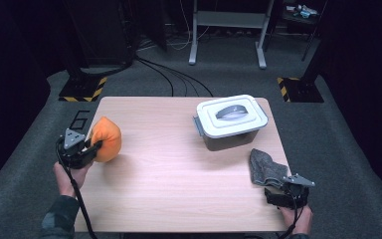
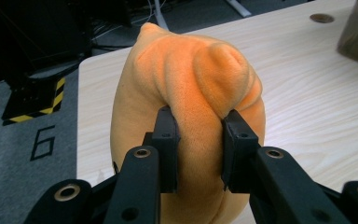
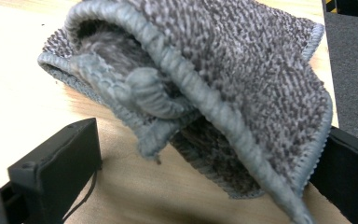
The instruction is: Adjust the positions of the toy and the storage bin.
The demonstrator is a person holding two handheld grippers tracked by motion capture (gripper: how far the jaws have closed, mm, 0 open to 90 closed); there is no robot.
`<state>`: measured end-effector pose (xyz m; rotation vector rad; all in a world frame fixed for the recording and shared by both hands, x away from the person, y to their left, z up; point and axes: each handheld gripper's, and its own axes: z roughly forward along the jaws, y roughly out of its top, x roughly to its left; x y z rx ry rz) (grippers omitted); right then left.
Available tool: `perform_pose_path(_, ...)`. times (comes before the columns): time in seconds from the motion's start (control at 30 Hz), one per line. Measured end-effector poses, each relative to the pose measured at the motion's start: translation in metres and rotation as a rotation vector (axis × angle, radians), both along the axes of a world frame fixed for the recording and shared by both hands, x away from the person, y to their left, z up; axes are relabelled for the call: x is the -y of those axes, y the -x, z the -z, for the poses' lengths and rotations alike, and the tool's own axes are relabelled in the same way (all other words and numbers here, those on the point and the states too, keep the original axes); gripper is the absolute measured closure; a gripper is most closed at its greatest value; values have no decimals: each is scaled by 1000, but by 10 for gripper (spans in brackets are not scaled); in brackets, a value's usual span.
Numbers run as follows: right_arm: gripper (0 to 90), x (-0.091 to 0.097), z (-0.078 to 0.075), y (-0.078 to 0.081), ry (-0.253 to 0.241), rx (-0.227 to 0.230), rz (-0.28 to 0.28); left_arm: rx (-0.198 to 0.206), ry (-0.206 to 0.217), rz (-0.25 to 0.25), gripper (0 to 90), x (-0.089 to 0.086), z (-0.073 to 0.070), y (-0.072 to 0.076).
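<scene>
Left tongs (image 2: 199, 151) clamped on soft orange plush cushion (image 2: 191, 93); right tongs (image 3: 205, 172) apart, straddling folded grey woven cloth (image 3: 242, 70) on the tabletop (image 1: 179, 174).

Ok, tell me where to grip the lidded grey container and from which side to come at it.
Grip the arched handle in the middle of the white lid of the grey container, coming straight down from above. The handle lies flat across the lid's recess, so a claw would probably have to straddle its narrow bar. The walls look too wide for a side grip. Both claws are busy now: left with the orange plush, right at the cloth.
</scene>
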<state>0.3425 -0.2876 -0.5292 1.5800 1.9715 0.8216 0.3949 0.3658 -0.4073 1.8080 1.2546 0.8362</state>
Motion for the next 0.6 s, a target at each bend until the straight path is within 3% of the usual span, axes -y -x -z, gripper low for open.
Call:
perform_pose_path(0.2,0,0,0,0,0,0,0,-17,-36,-15,710,-7,2,-4)
perform_pose_path(0.4,0,-1,0,0,-3,3,5,-91,-83,-7,706,-5,19,-14)
perform_pose_path(0.43,0,-1,0,0,-3,3,5,-121,-72,-2,703,-3,26,-16)
perform_pose_path(0.5,0,0,0,0,1,1,-2,-123,-60,5,693,-2,33,-17)
perform_pose_path(0.6,0,0,0,0,1,1,-1,-124,-11,6,648,1,37,-17)
